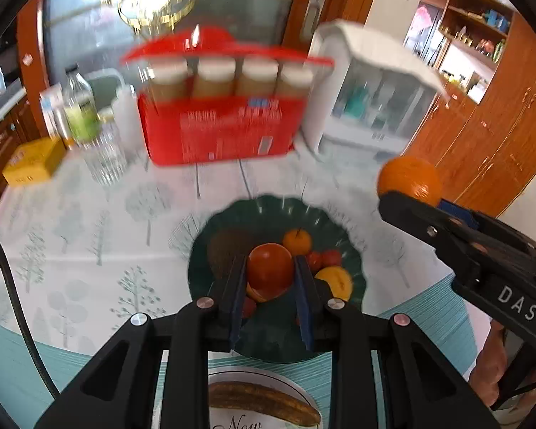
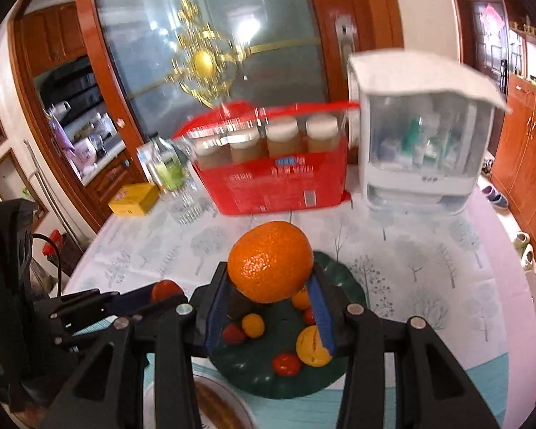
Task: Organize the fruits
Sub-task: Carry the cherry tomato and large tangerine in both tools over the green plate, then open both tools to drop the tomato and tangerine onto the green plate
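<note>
My left gripper [image 1: 271, 268] is shut on a red-orange tomato-like fruit [image 1: 269, 271], held above the dark green leaf-shaped plate [image 1: 268, 211]. On the plate lie a small orange fruit [image 1: 296, 241], small red fruits [image 1: 323, 259], a yellow fruit [image 1: 337, 282] and a brown one [image 1: 228, 246]. My right gripper [image 2: 269, 286] is shut on a large orange [image 2: 269, 261] over the same green plate [image 2: 339, 268]. That plate holds a yellow fruit [image 2: 312, 346], small orange fruit [image 2: 252, 325] and red ones [image 2: 286, 364]. The right gripper with its orange [image 1: 409, 178] shows at right in the left wrist view.
On the tree-patterned tablecloth [image 1: 89, 232] stand a red box of jars [image 1: 221, 118], a white cabinet-like container [image 1: 371, 96], a glass [image 1: 105, 153], bottles [image 1: 80, 107] and a yellow box [image 1: 32, 161]. A white plate with a brown banana [image 1: 264, 402] lies near the front edge.
</note>
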